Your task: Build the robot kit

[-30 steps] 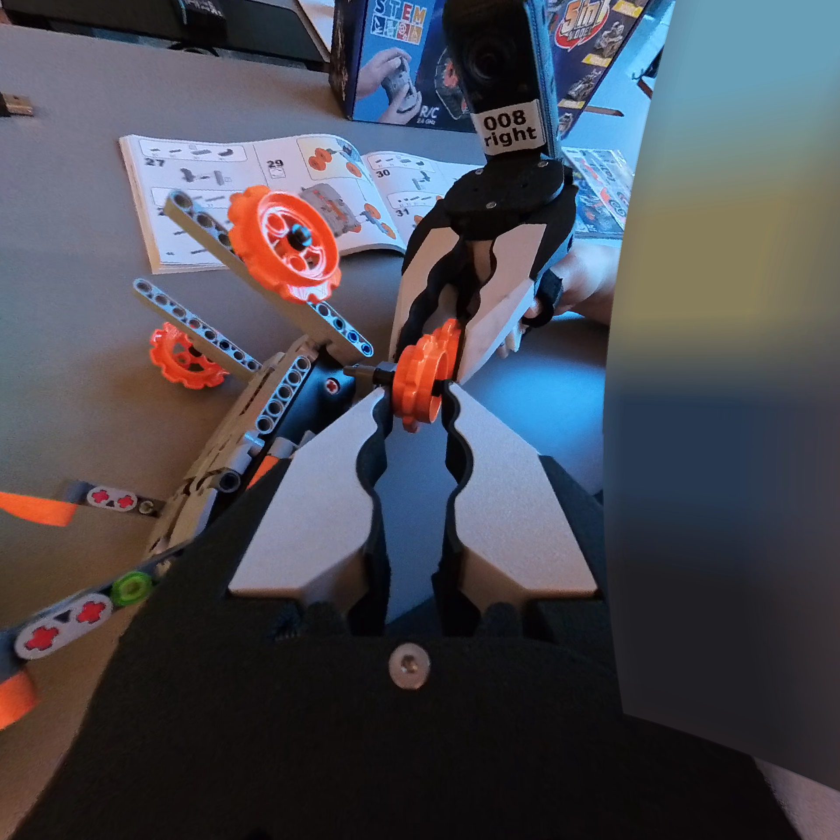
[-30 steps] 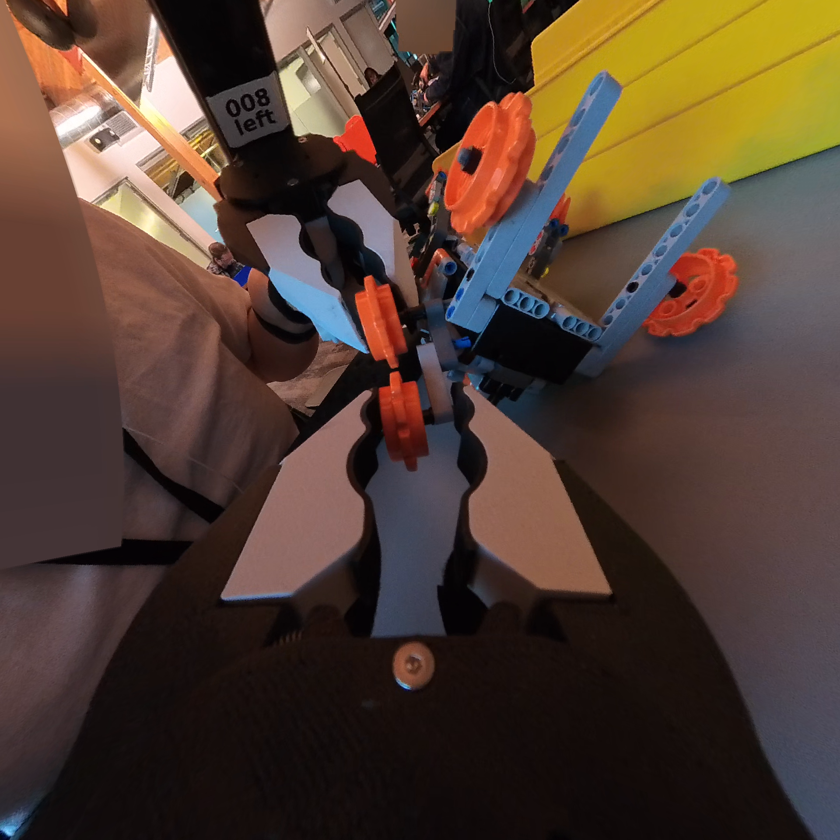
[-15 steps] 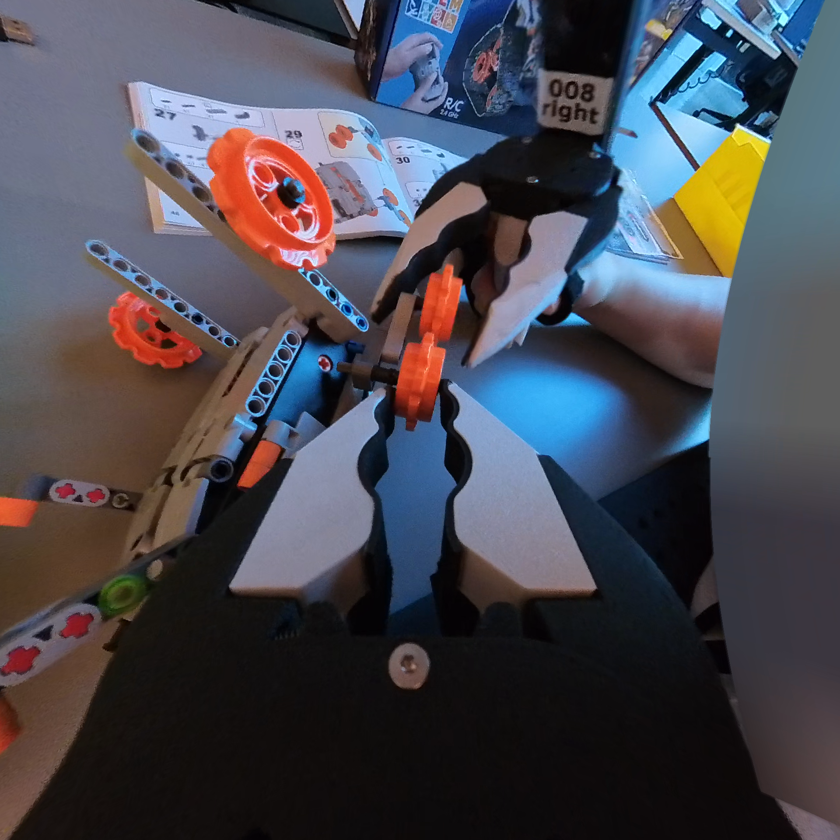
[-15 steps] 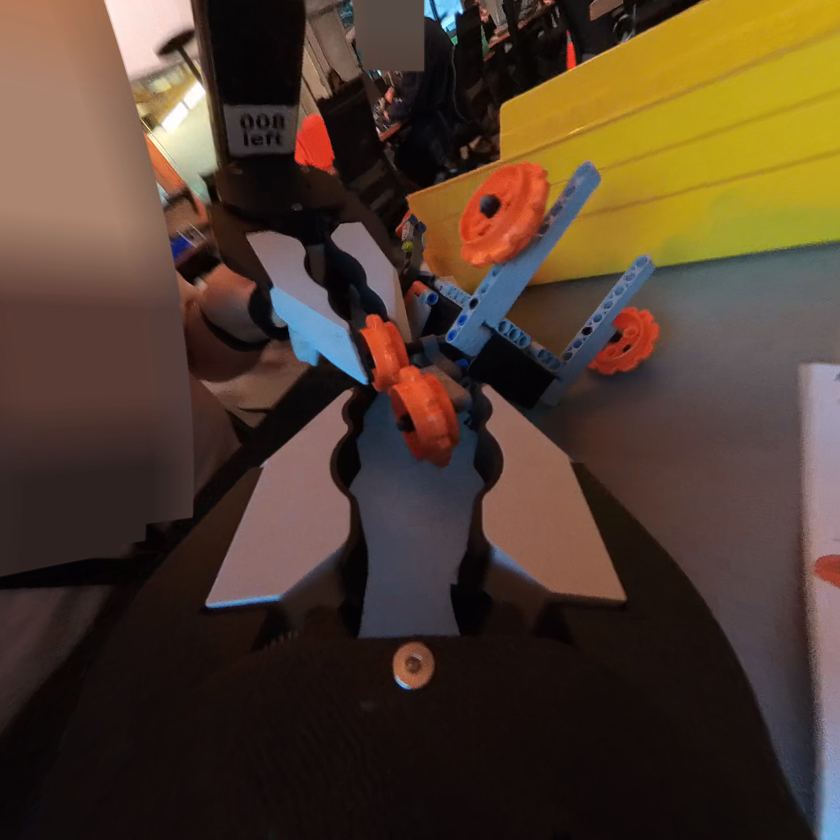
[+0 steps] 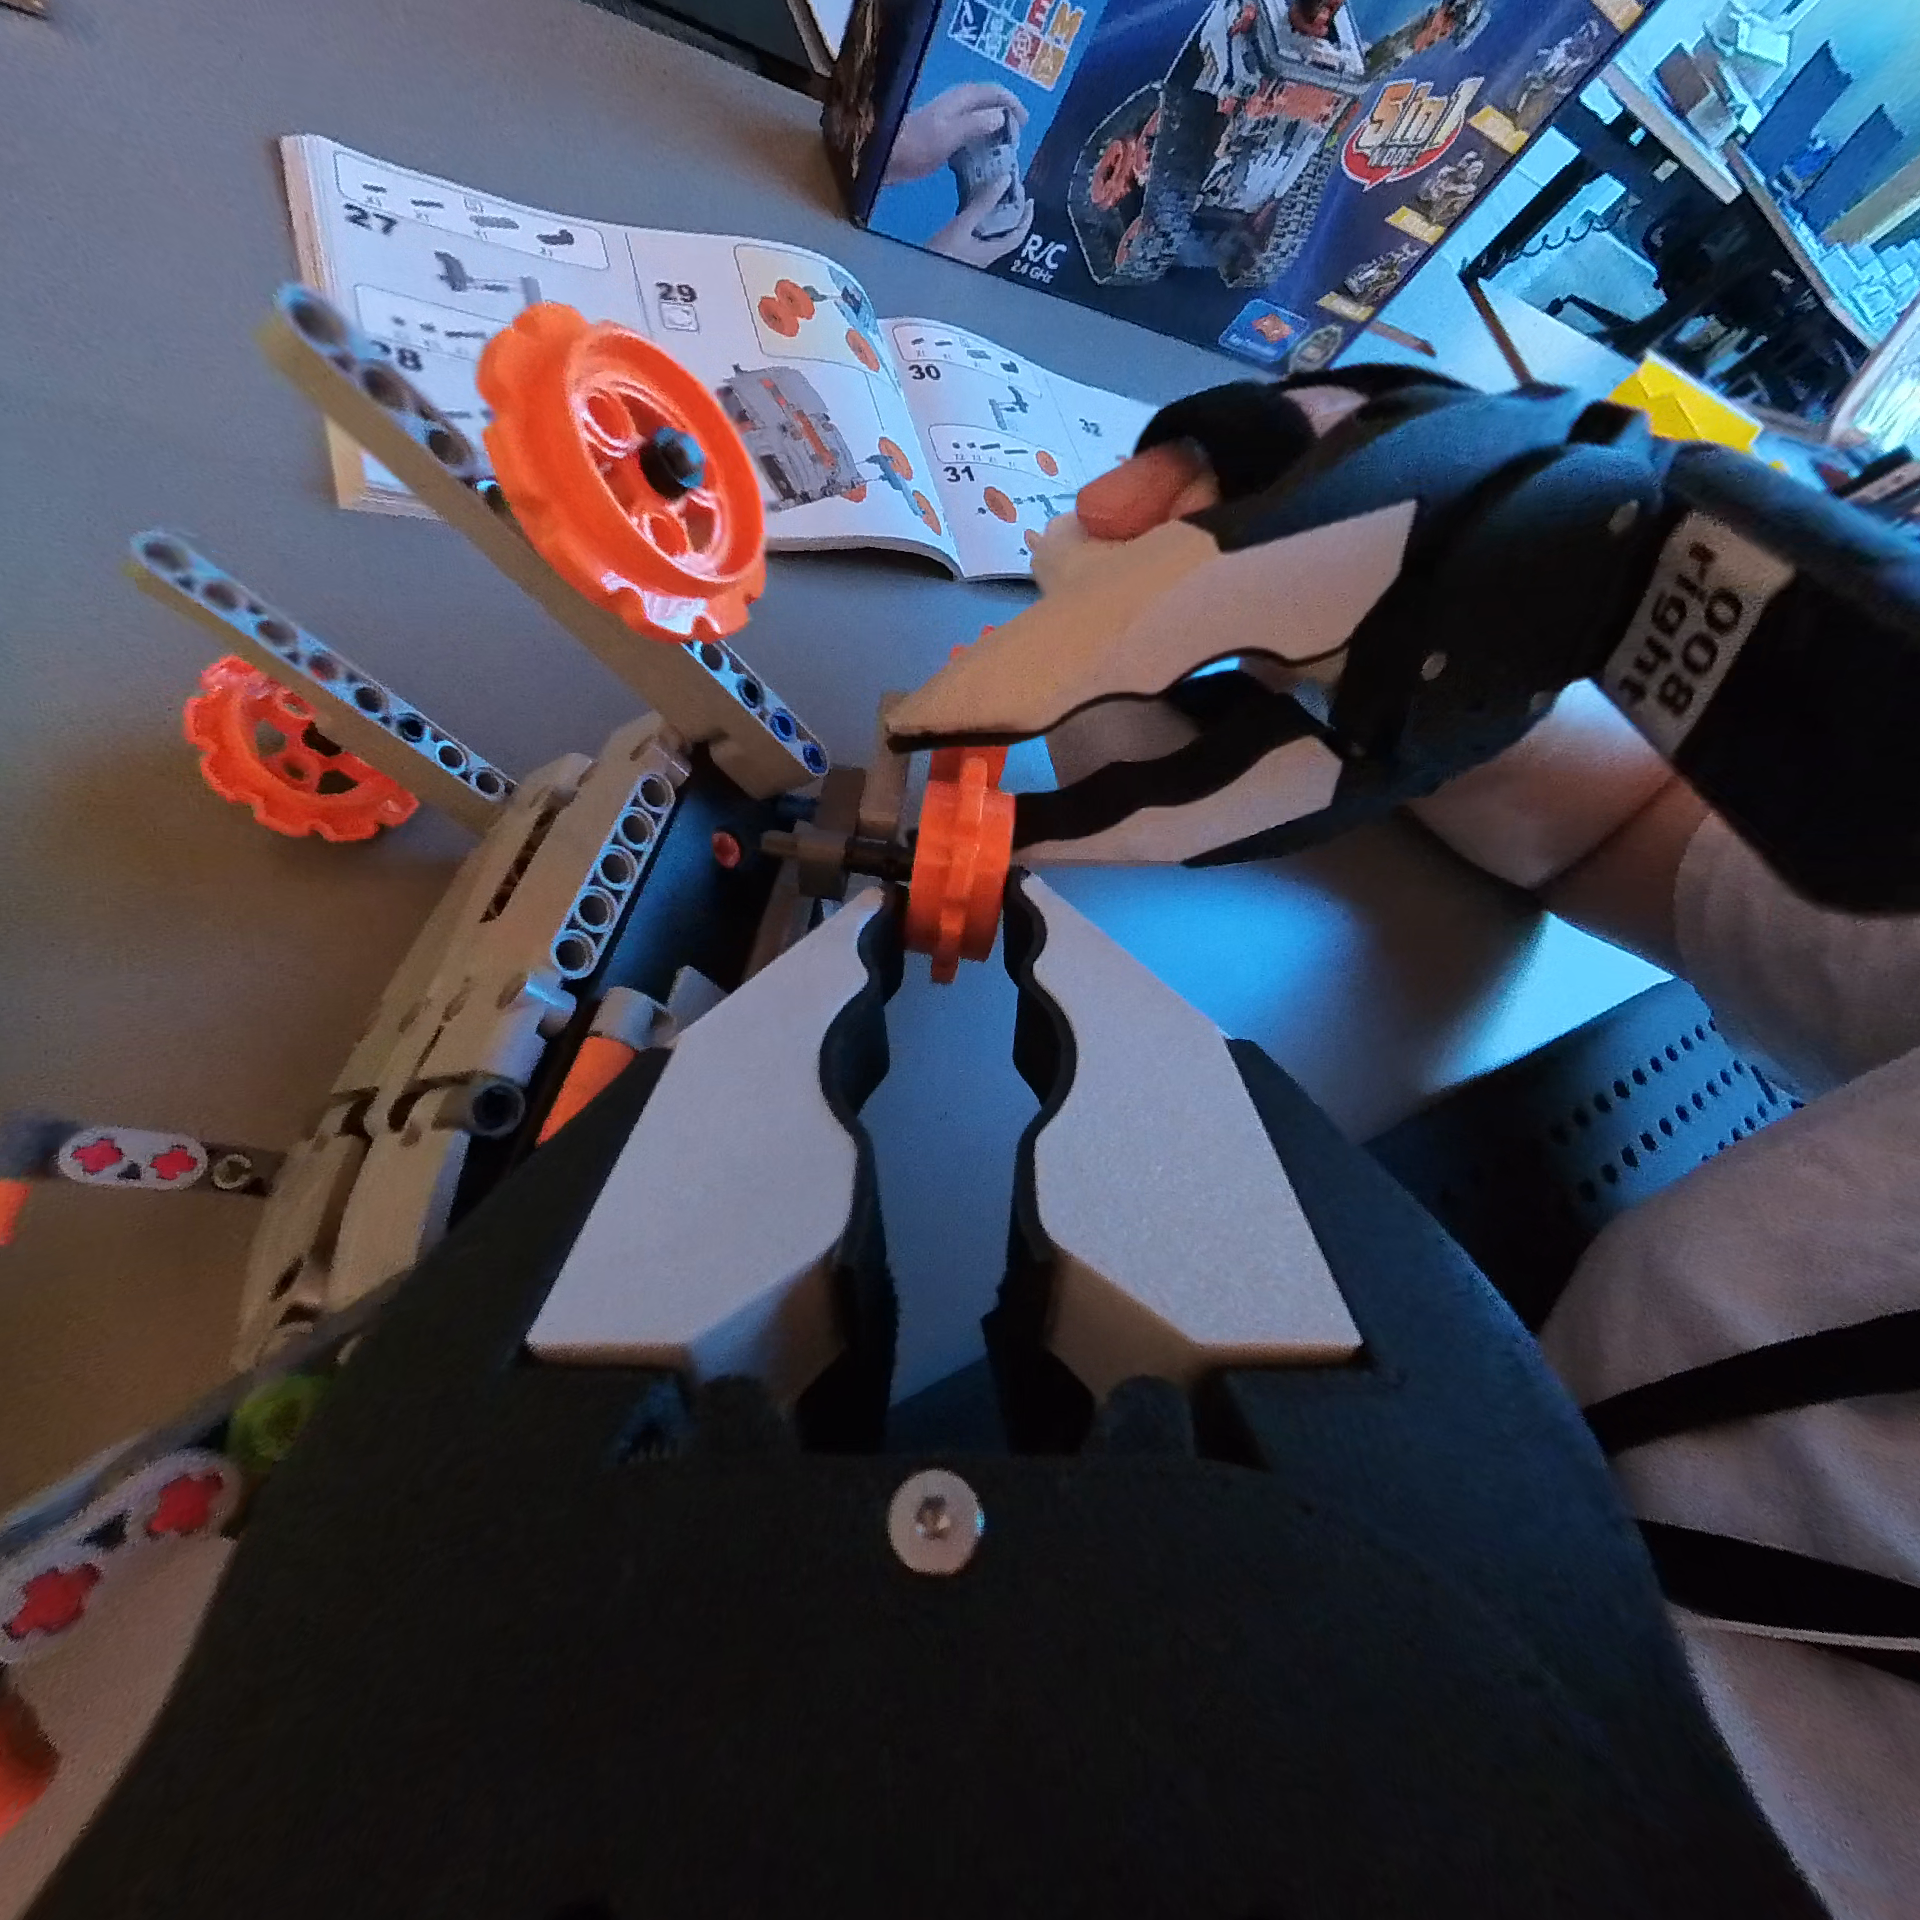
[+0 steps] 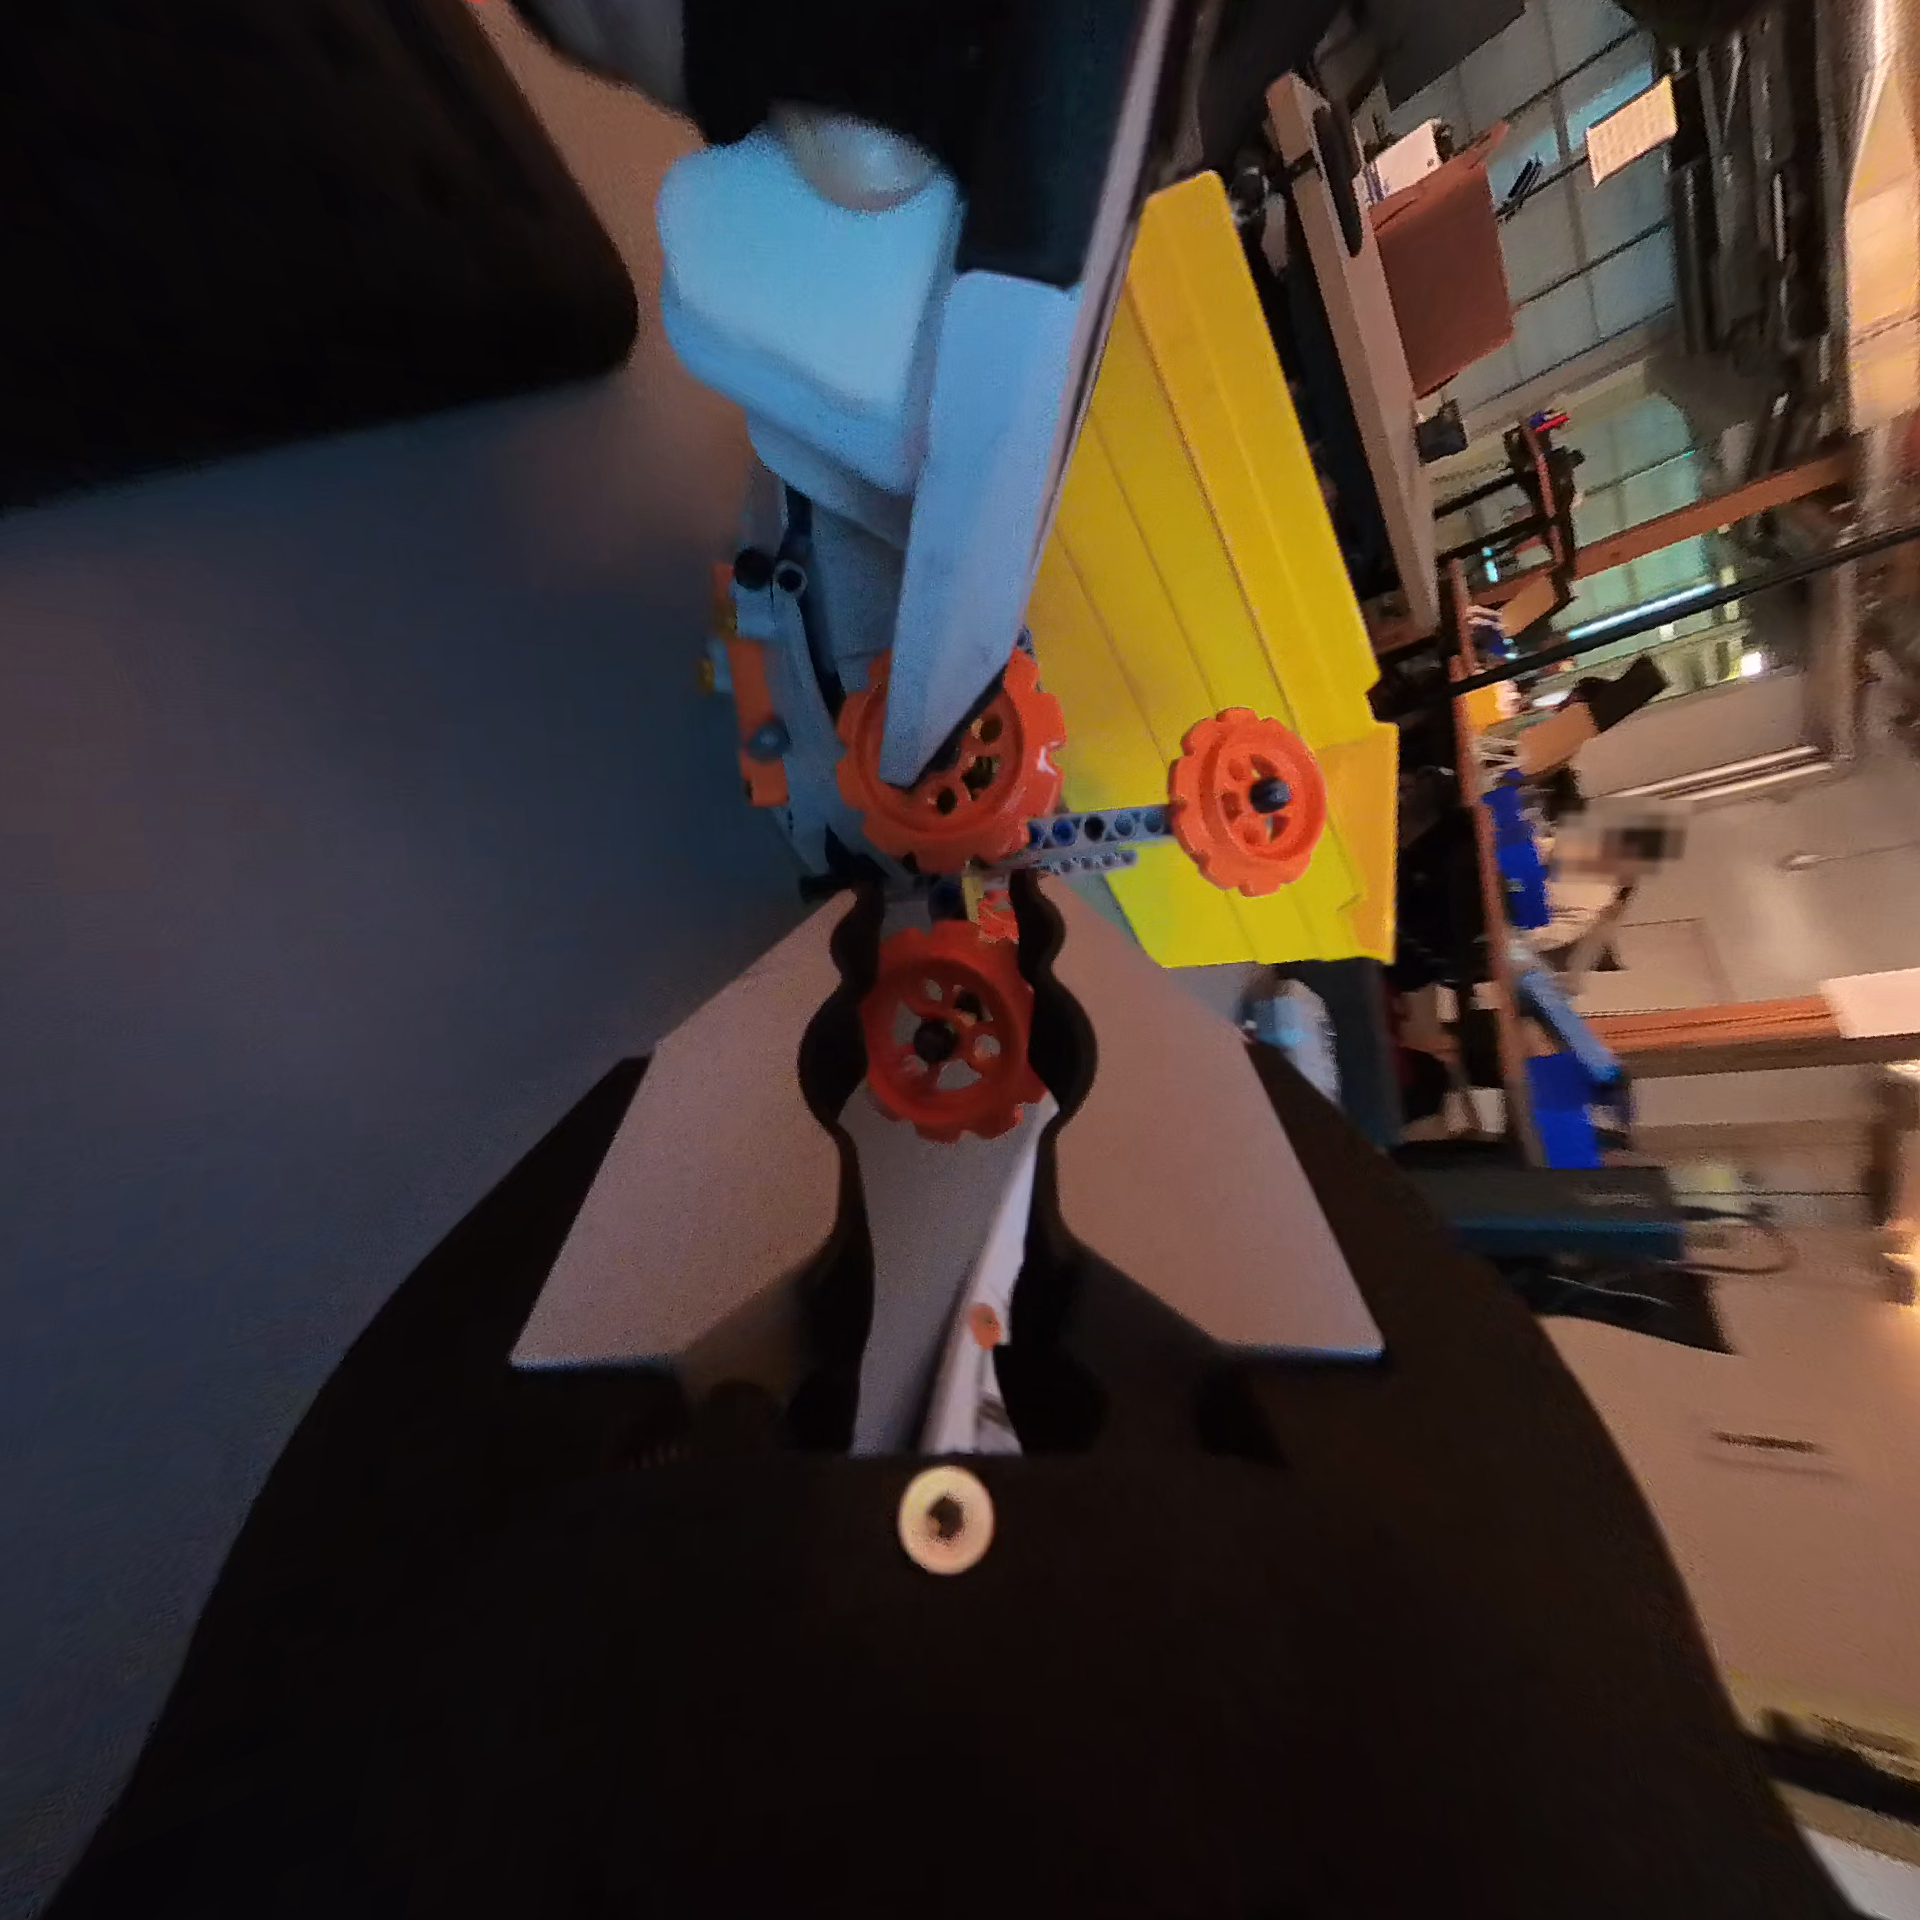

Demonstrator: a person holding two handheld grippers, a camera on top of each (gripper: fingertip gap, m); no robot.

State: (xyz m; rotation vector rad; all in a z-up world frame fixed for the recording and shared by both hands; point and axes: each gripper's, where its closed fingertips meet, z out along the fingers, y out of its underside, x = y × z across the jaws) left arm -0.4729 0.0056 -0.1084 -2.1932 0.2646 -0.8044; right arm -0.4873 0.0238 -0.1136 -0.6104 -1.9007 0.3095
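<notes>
In the left wrist view my left gripper (image 5: 954,902) is shut on a small orange toothed wheel (image 5: 958,873) that sits on a black axle of a grey and black brick model (image 5: 582,894). My right gripper (image 5: 966,774) reaches in from the right, turned on its side, just above that wheel. In the right wrist view my right gripper (image 6: 945,914) is shut on a second orange wheel (image 6: 951,1029). The left gripper's finger (image 6: 956,623) covers part of the first wheel (image 6: 951,774). A third orange wheel (image 6: 1247,800) sits on a grey beam.
An open instruction booklet (image 5: 831,416) and a blue toy box (image 5: 1195,156) lie behind the model on the grey table (image 5: 156,260). A large orange wheel (image 5: 618,468) and another (image 5: 291,753) sit on beams. A yellow bin (image 6: 1195,623) stands beyond. My left and right fingertips are right by each other.
The right gripper has rolled onto its side and swung round to the right of the model, still holding its wheel. The left gripper has kept its grip on its wheel.
</notes>
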